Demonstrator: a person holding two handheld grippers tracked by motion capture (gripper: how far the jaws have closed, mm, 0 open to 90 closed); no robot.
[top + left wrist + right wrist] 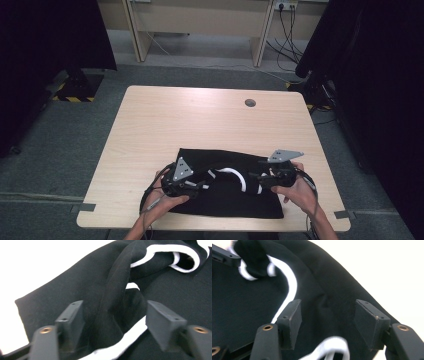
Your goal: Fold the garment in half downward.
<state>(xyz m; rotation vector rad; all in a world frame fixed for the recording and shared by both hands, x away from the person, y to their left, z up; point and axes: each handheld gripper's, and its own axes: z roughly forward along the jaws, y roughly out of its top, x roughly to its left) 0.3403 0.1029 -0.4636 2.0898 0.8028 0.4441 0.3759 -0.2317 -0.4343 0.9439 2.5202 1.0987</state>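
one black garment (227, 192) – two grippers, left gripper (200, 186), right gripper (256, 177)

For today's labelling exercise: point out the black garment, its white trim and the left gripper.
black garment (235, 202), high view, flat lower part.
white trim (235, 172), high view, curved band.
left gripper (113, 322), left gripper view, midway between its open jaws.

Pale wooden worktop (165, 120) with a round grey grommet (250, 103) near the far right corner. Beyond it, grey floor (55, 155) — then a light desk (200, 25) against the wall, cables (287, 30) hanging from a socket. Black curtains (45, 35) at both sides — yellow-black hazard tape (74, 98) under the left one.
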